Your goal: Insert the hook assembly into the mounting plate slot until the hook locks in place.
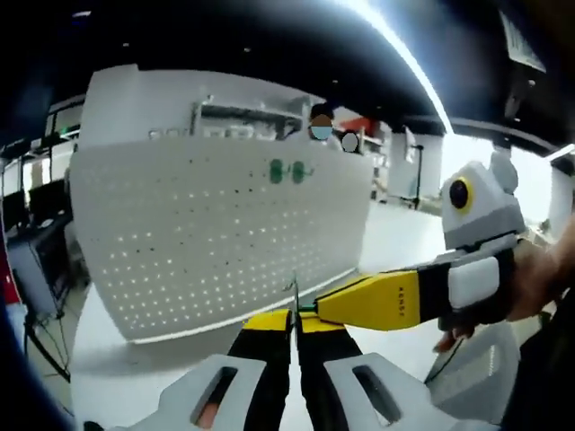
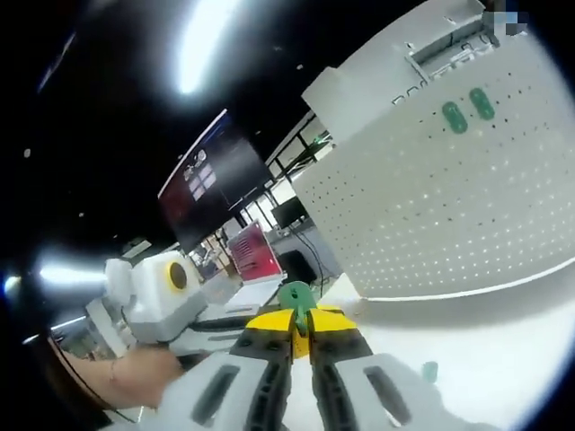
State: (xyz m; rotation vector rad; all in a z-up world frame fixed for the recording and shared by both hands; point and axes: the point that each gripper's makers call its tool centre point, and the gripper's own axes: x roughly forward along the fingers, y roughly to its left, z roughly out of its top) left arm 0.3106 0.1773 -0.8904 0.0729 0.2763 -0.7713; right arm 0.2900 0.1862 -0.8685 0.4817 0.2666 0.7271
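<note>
Both grippers meet over the white table. Left gripper (image 1: 292, 325) has its jaws pressed together on a thin metal hook (image 1: 294, 301), whose tip rises just above the yellow jaw ends. Right gripper (image 2: 300, 325) is likewise closed, pinching a green hook base (image 2: 295, 295); in the left gripper view its yellow tip touches the metal hook from the right. Beyond them stands the white perforated mounting plate (image 1: 216, 233), upright on the table (image 1: 395, 242), with two green pieces (image 1: 287, 171) already fixed near its top edge. Another small green piece (image 2: 429, 369) lies on the table beside the right gripper.
</note>
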